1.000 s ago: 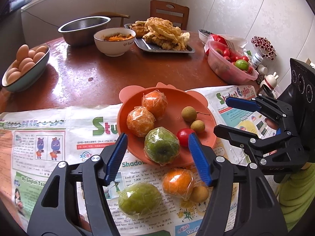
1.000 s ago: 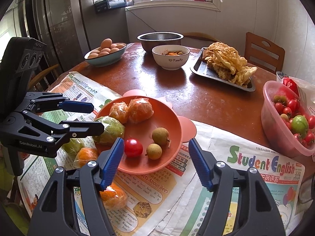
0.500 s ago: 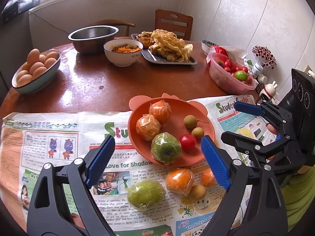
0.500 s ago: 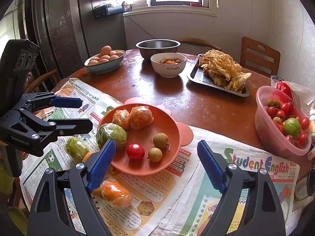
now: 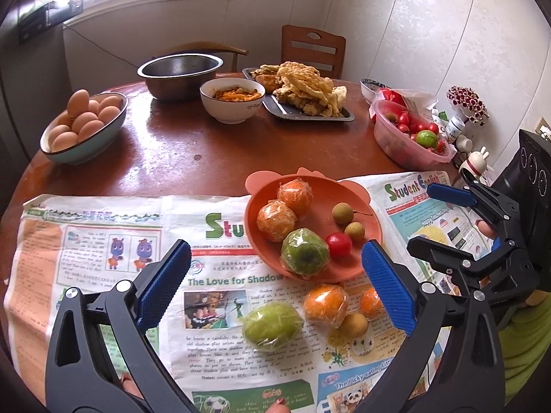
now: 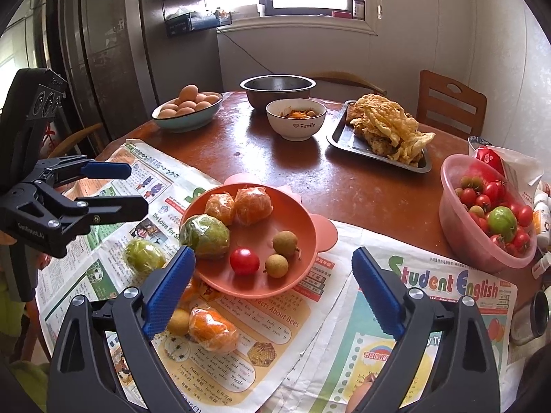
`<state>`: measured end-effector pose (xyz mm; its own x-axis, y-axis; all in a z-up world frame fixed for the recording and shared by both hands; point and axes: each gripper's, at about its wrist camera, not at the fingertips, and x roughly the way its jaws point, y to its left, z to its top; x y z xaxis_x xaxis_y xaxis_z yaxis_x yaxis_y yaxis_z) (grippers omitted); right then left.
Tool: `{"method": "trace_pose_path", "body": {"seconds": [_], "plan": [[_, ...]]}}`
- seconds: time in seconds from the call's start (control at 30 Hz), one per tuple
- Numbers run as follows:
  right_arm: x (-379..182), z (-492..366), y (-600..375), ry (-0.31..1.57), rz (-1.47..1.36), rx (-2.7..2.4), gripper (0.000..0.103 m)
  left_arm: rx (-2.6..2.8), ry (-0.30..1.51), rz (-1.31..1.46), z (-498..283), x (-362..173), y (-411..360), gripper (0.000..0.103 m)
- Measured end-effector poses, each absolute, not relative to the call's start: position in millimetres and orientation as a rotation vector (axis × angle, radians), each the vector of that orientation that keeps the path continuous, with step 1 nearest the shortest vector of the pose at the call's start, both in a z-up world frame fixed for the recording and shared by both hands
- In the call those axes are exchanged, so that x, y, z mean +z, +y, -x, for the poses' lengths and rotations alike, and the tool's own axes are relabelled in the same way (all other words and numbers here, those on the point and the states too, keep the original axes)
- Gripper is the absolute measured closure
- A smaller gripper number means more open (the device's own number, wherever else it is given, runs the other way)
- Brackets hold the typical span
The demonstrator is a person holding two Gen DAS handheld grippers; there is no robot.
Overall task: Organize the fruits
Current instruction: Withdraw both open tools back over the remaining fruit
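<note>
Left wrist view: the left gripper [image 5: 275, 282], jaws spread wide and holding nothing, hangs over the printed newspaper sheets [image 5: 103, 241] that cover the near half of the round brown wooden table [image 5: 206, 151]. Right of centre sits the shallow orange plastic plate with small ear-shaped tabs [image 5: 373, 232]. It holds two plastic-wrapped oranges [image 5: 275, 220] touching each other, a plastic-wrapped green apple [image 5: 304, 253], a red cherry tomato [image 5: 338, 245] just beside that apple, and two small tan longans [image 5: 342, 213].

Below the plate, on the newspaper, lie a second wrapped green fruit [image 5: 272, 325], a wrapped orange [image 5: 325, 304], another orange partly hidden behind the blue finger pad [image 5: 370, 301] and a loose longan [image 5: 353, 325] (all four outside the plate). At the right edge the right gripper [image 5: 435, 218] appears side-on, its jaws apart and empty.

Right wrist view: the right gripper [image 6: 273, 287] frames the near rim of the plate; the left gripper [image 6: 132, 189] stands at the left edge, likewise released.

Background, upper half of the frame: a pale blue bowl of brown eggs [image 5: 84, 127], a steel mixing bowl [image 5: 180, 74], a white ceramic bowl of orange food [image 5: 232, 99], a metal tray of fried pieces [image 5: 299, 93], and a pink translucent tub of cherry tomatoes [image 5: 409, 137].
</note>
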<state>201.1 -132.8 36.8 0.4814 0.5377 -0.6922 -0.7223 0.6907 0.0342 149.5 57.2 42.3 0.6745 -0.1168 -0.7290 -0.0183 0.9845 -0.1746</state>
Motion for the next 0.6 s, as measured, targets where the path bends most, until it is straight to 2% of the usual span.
{"method": "trace_pose_path", "body": {"seconds": [0.6], "plan": [[37, -179, -136, 0.734, 0.284, 0.780, 0.009, -0.057, 0.830, 0.183, -129, 39, 60, 0.010]]}}
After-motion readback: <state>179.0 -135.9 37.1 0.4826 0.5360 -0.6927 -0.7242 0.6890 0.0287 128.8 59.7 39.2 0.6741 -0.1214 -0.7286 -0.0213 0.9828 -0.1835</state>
